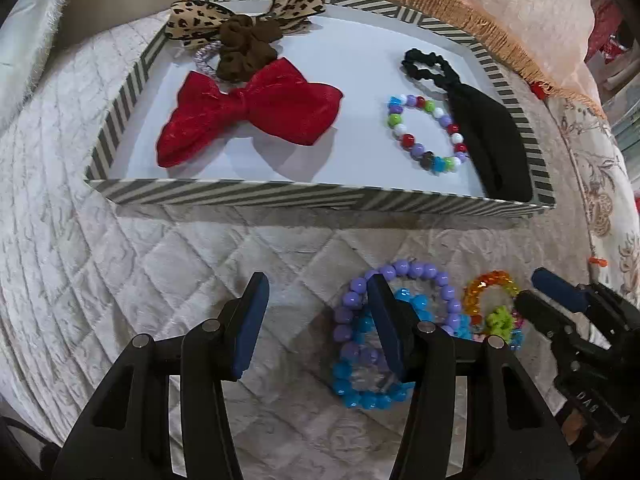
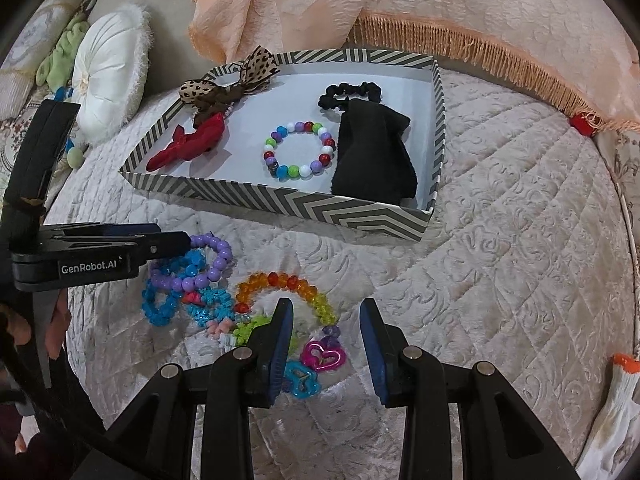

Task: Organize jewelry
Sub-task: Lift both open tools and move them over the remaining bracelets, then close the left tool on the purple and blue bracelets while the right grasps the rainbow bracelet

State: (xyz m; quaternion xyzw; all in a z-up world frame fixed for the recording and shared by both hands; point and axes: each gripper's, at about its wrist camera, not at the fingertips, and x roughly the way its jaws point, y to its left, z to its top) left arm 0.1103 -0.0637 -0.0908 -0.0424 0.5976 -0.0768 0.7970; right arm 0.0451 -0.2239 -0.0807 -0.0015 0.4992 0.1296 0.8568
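A striped tray (image 1: 280, 196) (image 2: 320, 208) on the quilt holds a red bow (image 1: 248, 112), a leopard bow (image 1: 240, 12), a brown scrunchie (image 1: 248, 48), a black scrunchie (image 1: 428, 64), a black cloth (image 2: 372, 160) and a multicolour bead bracelet (image 1: 428, 136) (image 2: 298, 150). In front of it lies a heap of bracelets: purple (image 1: 404, 272) (image 2: 212, 256), blue (image 1: 360, 392) and orange-yellow (image 2: 280, 280). My left gripper (image 1: 318, 280) (image 2: 176, 240) hangs open over the purple and blue ones, its right finger across them. My right gripper (image 2: 325, 308) (image 1: 528, 286) stands open over the orange-yellow bracelet, pads not touching it.
A pink heart charm (image 2: 324, 356) and a blue charm (image 2: 302, 382) lie by the right gripper's fingers. A white round cushion (image 2: 108, 72) sits far left, and a peach fringed cloth (image 2: 440, 0) lies behind the tray. A person's hand (image 2: 56, 320) holds the left gripper.
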